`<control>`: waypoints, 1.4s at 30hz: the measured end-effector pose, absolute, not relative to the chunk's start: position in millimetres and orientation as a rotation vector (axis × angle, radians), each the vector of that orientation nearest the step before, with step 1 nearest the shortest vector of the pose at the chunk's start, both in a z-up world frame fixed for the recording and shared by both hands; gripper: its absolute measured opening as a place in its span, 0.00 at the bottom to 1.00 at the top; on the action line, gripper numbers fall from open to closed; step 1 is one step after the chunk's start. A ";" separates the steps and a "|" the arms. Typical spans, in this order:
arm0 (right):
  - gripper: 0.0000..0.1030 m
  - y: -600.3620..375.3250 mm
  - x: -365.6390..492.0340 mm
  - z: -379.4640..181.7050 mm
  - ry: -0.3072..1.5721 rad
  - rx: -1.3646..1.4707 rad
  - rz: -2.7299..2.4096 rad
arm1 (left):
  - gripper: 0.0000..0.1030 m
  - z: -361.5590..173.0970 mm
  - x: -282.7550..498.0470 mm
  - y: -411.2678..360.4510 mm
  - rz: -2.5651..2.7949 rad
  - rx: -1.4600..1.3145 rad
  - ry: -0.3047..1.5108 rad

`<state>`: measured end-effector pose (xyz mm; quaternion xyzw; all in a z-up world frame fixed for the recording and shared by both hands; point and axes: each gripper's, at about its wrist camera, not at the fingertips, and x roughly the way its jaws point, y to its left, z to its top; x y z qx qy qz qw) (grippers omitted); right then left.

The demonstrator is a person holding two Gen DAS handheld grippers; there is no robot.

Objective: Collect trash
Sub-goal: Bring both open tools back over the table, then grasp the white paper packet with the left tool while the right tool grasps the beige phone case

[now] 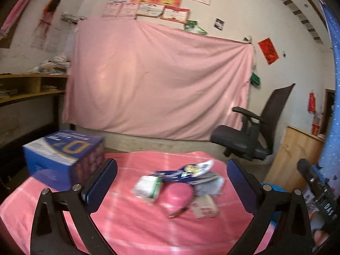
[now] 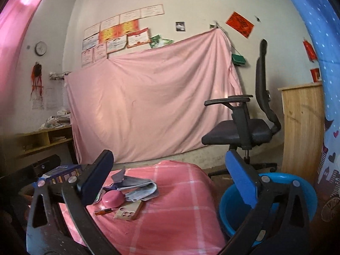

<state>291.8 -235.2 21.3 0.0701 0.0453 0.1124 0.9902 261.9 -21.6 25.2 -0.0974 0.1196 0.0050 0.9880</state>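
On the table's pink checked cloth (image 1: pixel 131 229) lies a small heap: a blue and white wrapper (image 1: pixel 187 170), a white and green packet (image 1: pixel 148 186), an overturned pink bowl (image 1: pixel 177 195), grey crumpled masks (image 1: pixel 209 183), a beige phone case (image 1: pixel 204 209) and a small brown lighter (image 1: pixel 178 212). My left gripper (image 1: pixel 171 164) stands open in front of the heap, nothing between its fingers. In the right wrist view the same heap, with the pink bowl (image 2: pixel 112 198) and phone case (image 2: pixel 128 210), lies low and left. My right gripper (image 2: pixel 170 155) is open and empty, right of the heap.
A blue carton (image 1: pixel 63 150) stands on the table's left side. A blue basin (image 2: pixel 276 180) sits below the table's right edge. Beyond are a black office chair (image 2: pixel 244 125), a wooden cabinet (image 2: pixel 301 127) and a pink sheet (image 1: pixel 157 78) on the wall.
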 end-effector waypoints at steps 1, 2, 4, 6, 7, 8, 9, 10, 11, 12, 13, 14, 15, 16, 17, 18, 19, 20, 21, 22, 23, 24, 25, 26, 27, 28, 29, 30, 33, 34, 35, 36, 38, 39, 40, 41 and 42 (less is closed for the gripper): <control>1.00 -231.9 291.8 20.6 0.091 0.132 0.226 | 0.98 21.1 259.2 -17.2 0.022 -0.186 0.241; 1.00 -228.1 292.6 19.5 0.093 0.123 0.229 | 0.98 18.2 257.6 -14.3 0.030 -0.178 0.243; 1.00 -222.1 295.4 16.8 0.106 0.107 0.234 | 0.98 11.6 259.4 -11.3 0.045 -0.158 0.254; 1.00 -214.2 299.3 13.3 0.121 0.093 0.234 | 0.98 4.9 258.7 -6.2 0.047 -0.135 0.265; 1.00 -210.3 302.3 11.4 0.133 0.088 0.243 | 0.98 0.4 261.8 -7.1 0.047 -0.116 0.272; 1.00 -206.3 305.2 9.6 0.147 0.082 0.251 | 0.98 -2.9 263.4 -5.9 0.048 -0.097 0.278; 1.00 -204.0 307.2 8.3 0.155 0.077 0.254 | 0.98 -6.1 264.6 -4.9 0.048 -0.077 0.283; 1.00 -199.9 310.2 6.6 0.166 0.068 0.260 | 0.98 -10.6 265.5 -1.4 0.051 -0.052 0.290; 1.00 -195.8 313.5 4.8 0.180 0.059 0.266 | 0.98 -13.2 267.5 -0.7 0.052 -0.040 0.294; 1.00 -191.0 317.3 2.8 0.200 0.048 0.265 | 0.98 -16.2 273.5 -0.1 0.049 -0.032 0.302; 1.00 -187.7 320.4 1.1 0.216 0.042 0.270 | 0.98 -20.8 278.5 1.4 0.044 -0.029 0.315; 1.00 -184.6 323.8 -0.8 0.234 0.037 0.275 | 0.98 -22.8 281.6 3.1 0.040 -0.032 0.327; 1.00 -179.9 329.5 -3.5 0.267 0.023 0.273 | 0.98 -26.1 285.9 4.5 0.034 -0.042 0.345; 1.00 -177.4 333.6 -5.5 0.290 0.014 0.273 | 0.98 -28.5 290.0 6.9 0.030 -0.051 0.360; 1.00 -174.6 338.4 -8.6 0.319 0.005 0.278 | 0.98 -30.2 293.2 10.3 0.026 -0.059 0.374; 1.00 -172.5 343.4 -12.0 0.349 -0.001 0.278 | 0.98 -31.3 297.3 10.4 0.019 -0.063 0.389; 1.00 -171.4 346.8 -14.8 0.373 -0.005 0.274 | 0.98 -33.7 304.4 10.4 -0.001 -0.067 0.425; 1.00 -170.3 351.0 -18.0 0.401 -0.008 0.268 | 0.98 -35.2 310.0 10.0 -0.018 -0.071 0.453; 1.00 -170.5 353.1 -20.7 0.417 -0.007 0.269 | 0.98 -37.6 317.1 9.9 -0.038 -0.079 0.486; 1.00 -170.8 356.4 -23.7 0.438 -0.003 0.272 | 0.97 -38.6 322.1 9.6 -0.050 -0.085 0.510; 1.00 -170.7 359.6 -26.0 0.456 0.000 0.275 | 0.97 -41.0 327.7 9.7 -0.059 -0.090 0.532; 1.00 -170.9 363.6 -28.9 0.480 0.004 0.280 | 0.97 -41.9 334.1 9.3 -0.068 -0.093 0.555; 1.00 -170.1 365.8 -31.4 0.497 0.005 0.285 | 0.97 -42.6 338.1 9.6 -0.076 -0.097 0.570; 1.00 -169.1 367.9 -33.7 0.515 0.005 0.292 | 0.95 -44.8 344.7 9.7 -0.083 -0.099 0.595; 1.00 -167.9 371.6 -37.1 0.542 0.004 0.304 | 0.91 -45.1 349.0 9.7 -0.088 -0.099 0.612; 1.00 -166.8 373.6 -38.6 0.558 0.003 0.314 | 0.87 -47.1 356.3 9.4 -0.094 -0.097 0.636; 1.00 -165.3 375.3 -40.7 0.577 -0.001 0.326 | 0.85 -48.3 361.0 9.0 -0.093 -0.091 0.654; 1.00 -163.7 376.5 -42.1 0.593 -0.006 0.335 | 0.82 -49.6 367.1 8.8 -0.093 -0.082 0.674; 0.99 -154.0 380.3 -47.7 0.641 -0.033 0.362 | 0.80 -52.8 382.4 11.0 -0.096 -0.079 0.710; 0.99 -149.7 382.1 -50.1 0.660 -0.049 0.374 | 0.80 -52.6 382.9 11.5 -0.097 -0.083 0.711; 0.98 -145.4 384.2 -52.5 0.680 -0.065 0.385 | 0.80 -52.7 386.2 12.2 -0.099 -0.083 0.712; 0.97 -141.2 386.6 -55.3 0.701 -0.081 0.394 | 0.80 -52.5 389.5 12.1 -0.098 -0.077 0.711; 0.96 -134.5 390.4 -60.4 0.735 -0.100 0.409 | 0.80 -53.1 395.3 12.1 -0.106 -0.063 0.716; 0.95 -130.9 393.5 -63.9 0.760 -0.112 0.418 | 0.80 -54.6 399.0 11.4 -0.112 -0.056 0.725; 0.95 -128.9 395.7 -66.1 0.776 -0.116 0.423 | 0.80 -57.2 402.0 10.5 -0.119 -0.053 0.739; 0.94 -127.4 398.6 -68.6 0.796 -0.118 0.429 | 0.78 -60.6 404.8 10.0 -0.128 -0.053 0.754; 0.92 -126.0 402.6 -72.0 0.822 -0.119 0.434 | 0.70 -63.9 408.8 9.4 -0.138 -0.053 0.775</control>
